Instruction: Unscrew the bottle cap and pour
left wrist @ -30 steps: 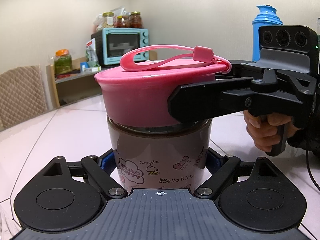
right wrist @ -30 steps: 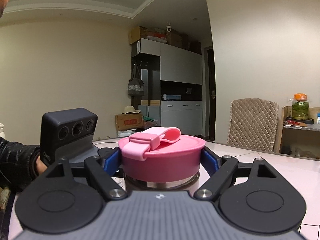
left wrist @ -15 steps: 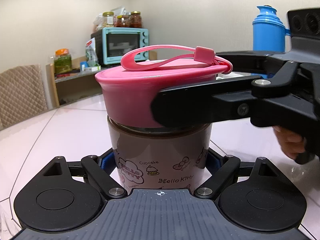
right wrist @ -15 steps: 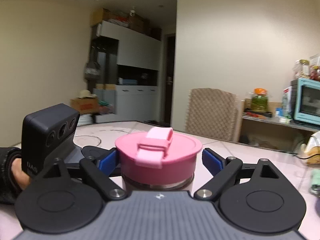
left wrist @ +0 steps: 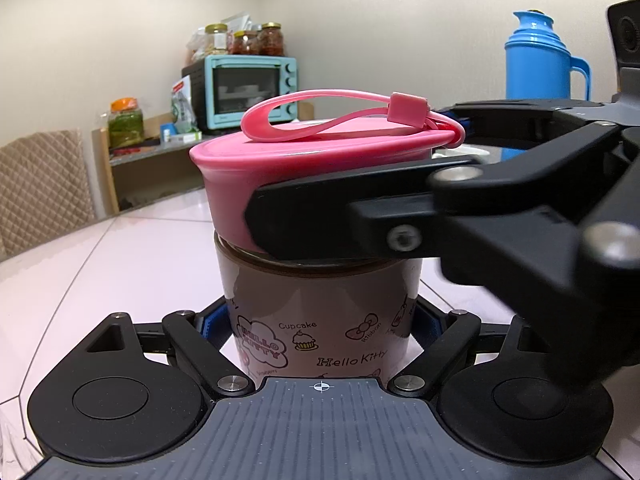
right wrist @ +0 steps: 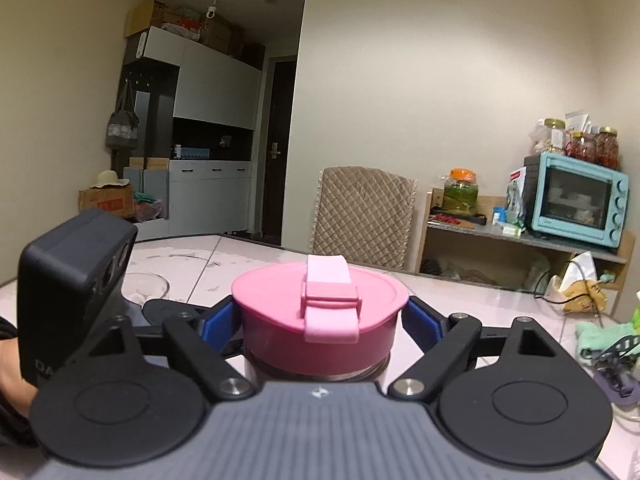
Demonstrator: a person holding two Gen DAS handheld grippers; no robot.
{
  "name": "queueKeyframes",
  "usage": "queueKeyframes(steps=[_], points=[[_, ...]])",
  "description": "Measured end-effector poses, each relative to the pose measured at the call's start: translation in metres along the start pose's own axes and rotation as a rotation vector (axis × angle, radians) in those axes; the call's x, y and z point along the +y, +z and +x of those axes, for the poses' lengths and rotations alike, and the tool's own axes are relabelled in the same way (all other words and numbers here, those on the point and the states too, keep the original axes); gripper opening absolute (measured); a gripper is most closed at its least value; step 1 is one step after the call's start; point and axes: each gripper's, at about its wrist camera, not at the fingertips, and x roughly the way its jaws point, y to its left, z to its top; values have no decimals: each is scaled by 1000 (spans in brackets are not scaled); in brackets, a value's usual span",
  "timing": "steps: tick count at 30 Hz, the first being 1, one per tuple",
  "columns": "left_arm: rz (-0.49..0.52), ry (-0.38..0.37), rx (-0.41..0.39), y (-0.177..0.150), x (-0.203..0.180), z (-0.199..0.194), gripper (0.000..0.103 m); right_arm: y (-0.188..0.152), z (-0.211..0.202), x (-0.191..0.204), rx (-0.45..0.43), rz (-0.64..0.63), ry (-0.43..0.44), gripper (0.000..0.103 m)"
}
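- the squat brown printed bottle [left wrist: 320, 320] stands upright on the pale glossy tabletop [left wrist: 120, 264], its round pink plastic cap [right wrist: 318, 320] with a soft pink carry strap [left wrist: 332, 114] seated on the neck.
- the left tool [left wrist: 320, 324] is pinching the bottle body low down, blue pads pressed to both sides, exactly as it was a second ago; it anchors the bottle.
- the right tool [right wrist: 318, 324] has swung round the cap since a second ago: the room behind it has slid from the grey cabinets toward the turquoise toaster oven [right wrist: 576, 200], and in the left view its black finger [left wrist: 340, 216] now crosses further over the cap's front.
- midway it let go of the cap, and its jaws are now closing again, the cap between the blue pads, the right-hand pad not yet plainly touching.
- judgement: this reads as a re-grip between turns, so the unscrewing is under way, with the cap not yet lifted and pouring still ahead.
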Motion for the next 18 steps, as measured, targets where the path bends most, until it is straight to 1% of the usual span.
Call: queueKeyframes(steps=[4,7,9,12,15,18], points=[[-2,1,0,0,-1,-1,90,-2,1,-2,-9,4,15,85],[-6,-2,-2,-1,-1,-2,90,-7,-1,-8,-39,-13,55,85],[-6,-3,-3,-1,-1,-3,90,-14,-2,-21,-79,-14,134,84],[-2,-4,-2,-1,-2,-2,90,-22,2,-43,-118,-1,266,84],[-4,-6,-2,0,-1,-2,90,-28,9,-69,-141,15,408,84],[-8,-9,-1,1,0,-1,90,-28,18,-91,-156,43,531,84]])
